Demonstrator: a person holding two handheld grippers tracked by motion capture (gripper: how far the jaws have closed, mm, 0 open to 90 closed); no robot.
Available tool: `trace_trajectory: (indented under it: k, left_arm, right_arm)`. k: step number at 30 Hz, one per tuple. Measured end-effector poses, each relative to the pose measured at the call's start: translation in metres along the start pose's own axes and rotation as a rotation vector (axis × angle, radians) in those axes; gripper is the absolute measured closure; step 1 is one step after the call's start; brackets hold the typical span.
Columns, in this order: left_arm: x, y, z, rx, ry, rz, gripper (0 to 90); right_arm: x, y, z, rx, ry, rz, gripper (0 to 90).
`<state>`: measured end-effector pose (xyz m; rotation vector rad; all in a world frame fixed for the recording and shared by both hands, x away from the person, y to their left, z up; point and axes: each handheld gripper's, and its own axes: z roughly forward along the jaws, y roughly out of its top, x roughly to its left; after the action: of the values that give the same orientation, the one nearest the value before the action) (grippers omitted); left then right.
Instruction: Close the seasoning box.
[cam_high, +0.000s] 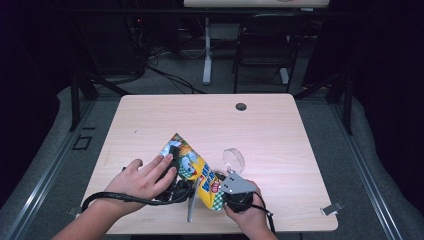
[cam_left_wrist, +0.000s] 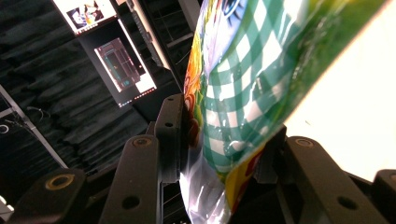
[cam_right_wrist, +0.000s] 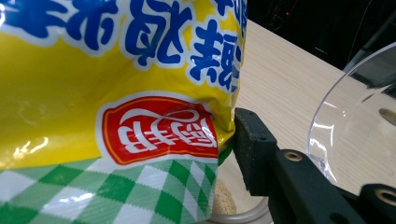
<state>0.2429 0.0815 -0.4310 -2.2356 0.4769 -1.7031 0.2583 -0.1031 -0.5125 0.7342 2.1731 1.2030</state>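
The table (cam_high: 260, 125) is evenly lit from above with faint shadows while the room around it falls to near black, the high view is soft and low in detail, and close up the glossy bag (cam_right_wrist: 116, 93) shows white glare streaks, its nearest parts blurred.

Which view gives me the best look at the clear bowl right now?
The high view: the clear bowl sits whole on the table, right of the snack bag. The right gripper view catches just its curved transparent rim, close up.
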Motion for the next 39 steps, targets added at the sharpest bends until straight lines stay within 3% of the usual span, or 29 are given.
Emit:
trace_trajectory:
  k: [39]
  left_arm:
    - [0.0041, 0.0009, -0.0033, -0.006, 0.001, 0.012, 62.6]
  right_arm:
    - [0.0026, 0.0008, -0.0024, -0.01, 0.021, 0.012, 70.7]
